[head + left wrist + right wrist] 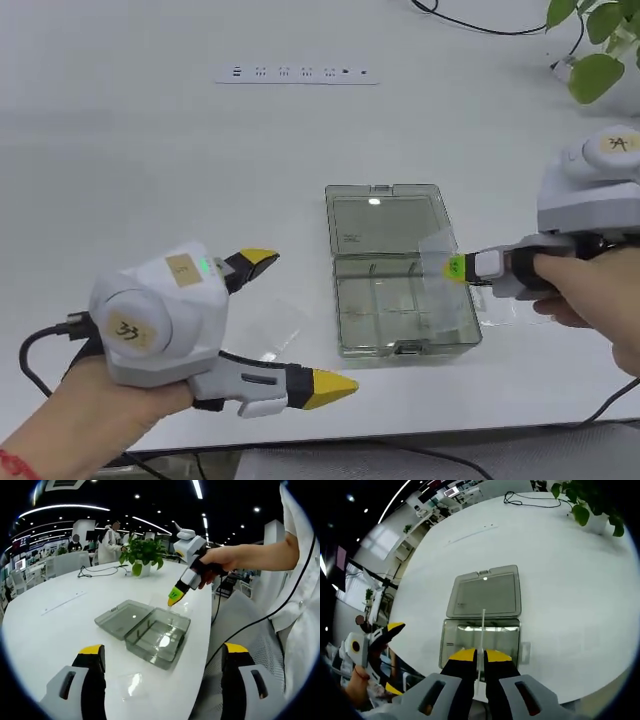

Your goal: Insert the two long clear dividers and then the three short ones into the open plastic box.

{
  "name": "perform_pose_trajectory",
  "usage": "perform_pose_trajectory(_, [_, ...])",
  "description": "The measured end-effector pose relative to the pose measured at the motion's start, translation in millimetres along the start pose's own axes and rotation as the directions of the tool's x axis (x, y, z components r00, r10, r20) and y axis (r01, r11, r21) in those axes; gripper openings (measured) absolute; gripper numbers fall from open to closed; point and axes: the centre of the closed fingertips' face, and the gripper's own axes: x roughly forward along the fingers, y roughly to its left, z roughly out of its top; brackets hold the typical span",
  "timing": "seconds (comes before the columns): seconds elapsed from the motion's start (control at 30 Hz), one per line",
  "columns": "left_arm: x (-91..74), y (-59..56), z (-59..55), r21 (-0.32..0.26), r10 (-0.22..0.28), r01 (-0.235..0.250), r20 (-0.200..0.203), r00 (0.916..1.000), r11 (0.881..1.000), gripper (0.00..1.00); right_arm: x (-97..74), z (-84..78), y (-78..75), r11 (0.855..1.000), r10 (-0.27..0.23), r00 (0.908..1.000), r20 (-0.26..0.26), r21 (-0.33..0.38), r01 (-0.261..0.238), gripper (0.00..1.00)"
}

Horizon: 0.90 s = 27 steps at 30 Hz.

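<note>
Fingers of R gripper (481, 655) pinch clear divider (438, 250) over box (385, 225); L gripper (163, 650) wide, empty

Head view looks down; both gripper views face the shared box (385, 225) closely.

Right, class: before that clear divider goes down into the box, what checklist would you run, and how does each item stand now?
1. Box open, lid laid flat behind it: ok.
2. Right claw shut on the divider: ok.
3. Divider held on edge above the box: ok.
4. Divider lined up with its slots: cannot tell.
5. Left claw open and away from the box: ok.
6. Spare divider lying on the table near the left claw: ok.
</note>
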Motion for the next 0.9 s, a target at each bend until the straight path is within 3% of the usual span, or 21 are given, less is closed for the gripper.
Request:
perform_pose_trajectory(0.4, [5.0, -5.3, -1.4, 0.001, -0.017, 0.017, 0.001, 0.9999, 1.0, 1.0, 7.1, -8.4, -14.6, 0.999, -0.035, 0.9968, -0.072, 0.01, 0.035, 0.06])
perform_pose_trajectory(0.9, [7.1, -5.9, 4.0, -0.016, -0.02, 0.02, 0.022, 0.9996, 1.0, 0.98, 16.6, -13.8, -19.4, 0.998, -0.04, 0.9958, -0.083, 0.042, 0.044, 0.06])
